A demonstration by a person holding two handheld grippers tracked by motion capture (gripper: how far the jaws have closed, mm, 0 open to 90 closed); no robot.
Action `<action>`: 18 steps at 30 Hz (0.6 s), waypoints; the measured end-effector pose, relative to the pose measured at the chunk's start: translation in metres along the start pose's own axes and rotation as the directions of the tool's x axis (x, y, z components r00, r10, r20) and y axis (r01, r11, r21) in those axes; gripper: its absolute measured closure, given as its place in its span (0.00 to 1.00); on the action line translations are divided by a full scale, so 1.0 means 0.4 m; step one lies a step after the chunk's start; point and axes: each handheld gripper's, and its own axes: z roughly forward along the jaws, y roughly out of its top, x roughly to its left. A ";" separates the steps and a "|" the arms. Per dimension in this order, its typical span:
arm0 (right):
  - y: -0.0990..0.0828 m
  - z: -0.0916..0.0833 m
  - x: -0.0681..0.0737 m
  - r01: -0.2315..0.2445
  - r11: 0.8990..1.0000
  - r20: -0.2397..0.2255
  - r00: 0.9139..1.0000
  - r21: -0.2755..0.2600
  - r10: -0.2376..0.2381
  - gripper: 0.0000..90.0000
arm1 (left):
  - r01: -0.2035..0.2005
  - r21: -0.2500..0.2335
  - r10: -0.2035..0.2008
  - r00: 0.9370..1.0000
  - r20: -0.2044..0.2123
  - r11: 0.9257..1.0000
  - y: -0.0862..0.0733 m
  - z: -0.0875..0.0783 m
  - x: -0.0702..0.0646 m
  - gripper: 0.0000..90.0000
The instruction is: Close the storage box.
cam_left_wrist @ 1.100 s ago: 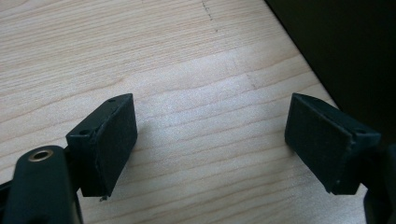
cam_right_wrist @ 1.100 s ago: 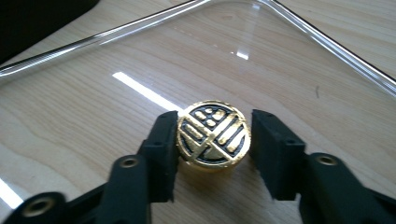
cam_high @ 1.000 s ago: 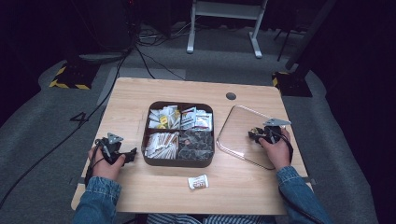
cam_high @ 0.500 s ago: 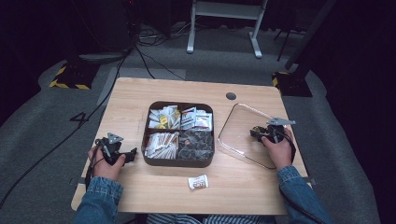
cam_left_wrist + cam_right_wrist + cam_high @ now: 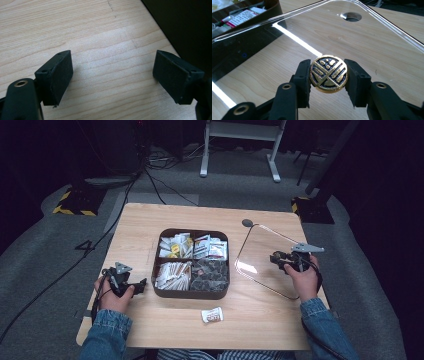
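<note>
A light wooden table (image 5: 145, 227) with rounded corners sits mid-frame on grey carpet (image 5: 45, 255). The room beyond it is dark, nearly black along the top and right edges. At top centre stands a white metal frame (image 5: 240, 145) on two feet. Black cables (image 5: 150, 175) run across the floor from the upper left toward the table. Yellow-and-black striped blocks (image 5: 75, 202) lie at the left and right of the table's far corners.

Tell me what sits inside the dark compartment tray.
The tray has four compartments of packets: white and yellow ones at the back, pale sticks front left, dark packets front right. Whatever lies beneath the top layers is covered.
</note>
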 end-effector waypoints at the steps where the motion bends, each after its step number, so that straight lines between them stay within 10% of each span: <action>1: 0.006 -0.006 0.004 0.001 1.000 -0.001 1.000 -0.001 -0.001 0.66 | 0.000 0.000 0.000 1.000 0.000 1.000 0.000 0.000 0.000 0.19; 18: 0.074 -0.030 0.049 0.027 0.999 -0.057 0.998 -0.020 -0.028 0.66 | -0.004 0.004 0.004 1.000 0.008 1.000 0.001 0.001 0.000 0.19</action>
